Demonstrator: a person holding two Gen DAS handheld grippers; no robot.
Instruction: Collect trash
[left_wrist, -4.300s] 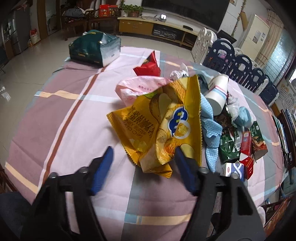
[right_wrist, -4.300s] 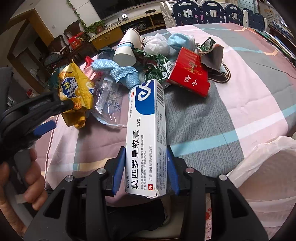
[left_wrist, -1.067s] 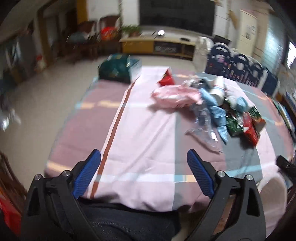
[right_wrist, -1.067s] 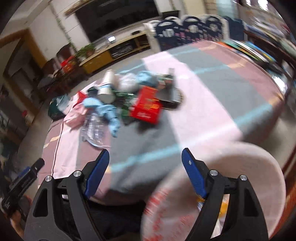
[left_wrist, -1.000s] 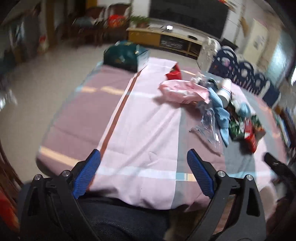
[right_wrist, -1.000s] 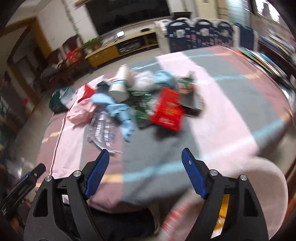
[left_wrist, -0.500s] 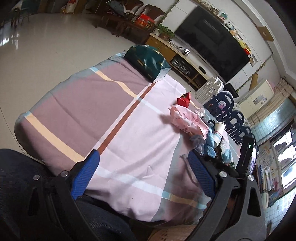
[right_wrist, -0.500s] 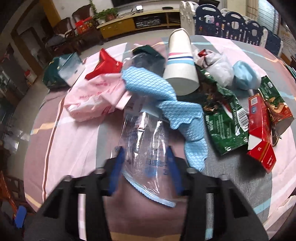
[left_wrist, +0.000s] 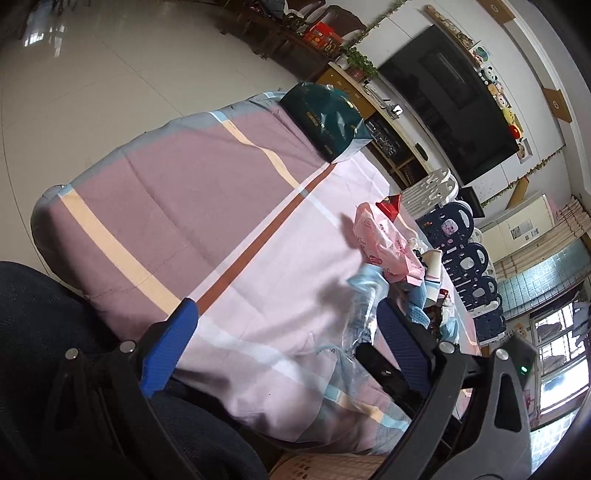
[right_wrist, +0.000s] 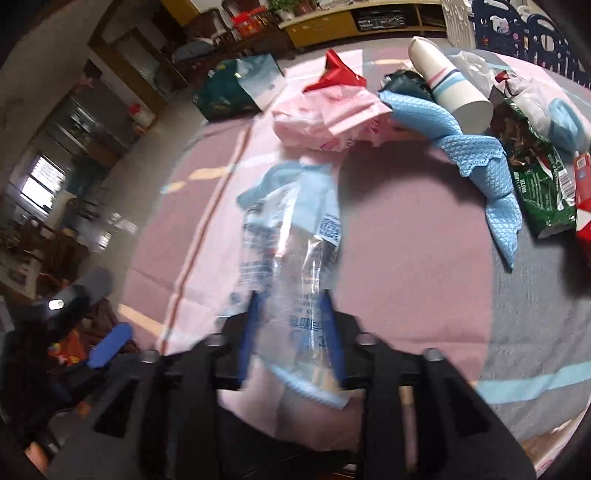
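bare tablecloth (left_wrist: 207, 206) lies open on the left; pink wrapper (right_wrist: 325, 118) and blue cloth (right_wrist: 476, 162) crowd the right.

Little print can be made out. The clear plastic bag (right_wrist: 295, 280) carries a small QR-code label near its top and blue Chinese characters lower down — too blurred to make out. The green foil wrapper (right_wrist: 546, 192) shows a barcode and white lettering that looks like "WAFER". The pink packet (left_wrist: 384, 243) bears red print, illegible
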